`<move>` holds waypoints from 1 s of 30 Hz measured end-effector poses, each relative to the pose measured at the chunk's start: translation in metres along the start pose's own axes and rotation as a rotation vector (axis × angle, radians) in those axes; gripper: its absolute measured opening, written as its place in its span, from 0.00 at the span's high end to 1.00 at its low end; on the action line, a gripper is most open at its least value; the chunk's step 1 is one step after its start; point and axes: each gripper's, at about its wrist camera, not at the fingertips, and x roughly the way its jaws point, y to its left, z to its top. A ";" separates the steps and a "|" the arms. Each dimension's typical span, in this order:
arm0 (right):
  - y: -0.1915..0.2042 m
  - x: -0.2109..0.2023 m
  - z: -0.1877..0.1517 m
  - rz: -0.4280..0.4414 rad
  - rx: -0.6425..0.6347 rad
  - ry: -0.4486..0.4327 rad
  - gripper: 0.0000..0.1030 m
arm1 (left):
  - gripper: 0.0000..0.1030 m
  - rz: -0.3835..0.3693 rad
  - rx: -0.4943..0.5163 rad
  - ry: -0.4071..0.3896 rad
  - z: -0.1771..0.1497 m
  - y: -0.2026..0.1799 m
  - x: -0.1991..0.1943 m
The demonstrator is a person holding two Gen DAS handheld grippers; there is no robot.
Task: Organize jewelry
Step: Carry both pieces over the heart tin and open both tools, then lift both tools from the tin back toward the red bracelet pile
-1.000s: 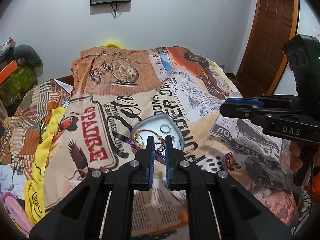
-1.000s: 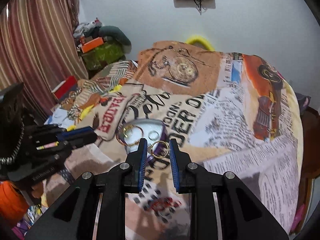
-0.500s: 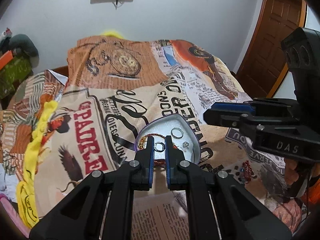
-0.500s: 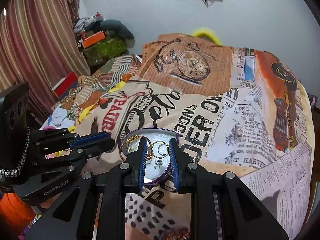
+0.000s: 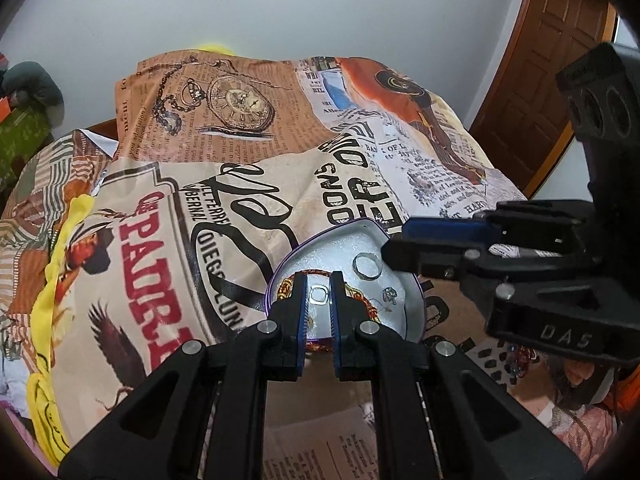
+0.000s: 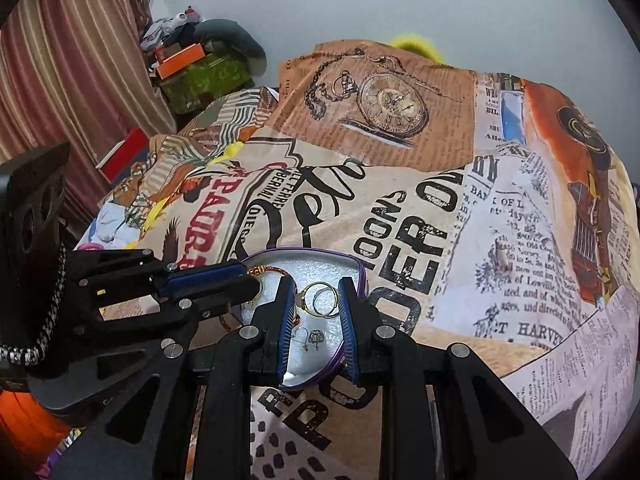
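My left tool (image 5: 319, 280) hovered over the near part of the jewelry tin (image 5: 372, 227), which sat on the printed bedspread (image 5: 168, 248). Its jaws stood a narrow gap apart, and a small silver ring (image 5: 319, 294) showed between the fingertips. I could not tell whether the pads pinched this ring or merely framed it.

My right tool (image 6: 317, 289) was also positioned over the tin (image 6: 352, 261), entering from the right of my left tool. Its jaws were parted wider than the gold ring (image 6: 316, 299) seen between them. That ring leaned against a plain band (image 6: 326, 300) just beyond it; contact with either pad could not be confirmed.

Contents of the tin, relative to my left tool:
- A red-and-gold bracelet (image 5: 362, 304) lay directly under the fingertips, curving out on both sides.
- The plain band (image 5: 367, 267) lay ahead and to the right.
- A small earring (image 5: 390, 293) lay to the right, near the tin wall.
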 end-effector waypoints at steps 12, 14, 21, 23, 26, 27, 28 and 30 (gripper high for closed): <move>0.002 0.012 -0.003 0.008 -0.012 0.036 0.80 | 0.90 0.030 -0.014 -0.012 -0.001 0.007 -0.013; 0.004 0.014 -0.004 0.011 -0.018 0.043 0.80 | 0.86 0.041 -0.020 -0.027 -0.001 0.009 -0.019; 0.014 0.022 -0.007 0.006 -0.064 0.074 0.80 | 0.79 0.072 -0.020 -0.036 -0.005 0.016 -0.030; 0.014 0.023 -0.007 0.005 -0.065 0.086 0.80 | 0.78 0.080 -0.018 -0.031 -0.007 0.016 -0.030; 0.014 0.023 -0.008 -0.003 -0.064 0.102 0.79 | 0.71 0.087 -0.024 -0.026 -0.010 0.018 -0.031; 0.013 0.023 -0.008 -0.008 -0.060 0.107 0.78 | 0.70 0.087 -0.027 -0.027 -0.011 0.018 -0.032; 0.013 0.022 -0.007 -0.011 -0.056 0.108 0.75 | 0.70 0.089 -0.029 -0.026 -0.012 0.018 -0.033; 0.012 0.019 -0.007 -0.016 -0.045 0.102 0.70 | 0.70 0.090 -0.032 -0.026 -0.014 0.019 -0.035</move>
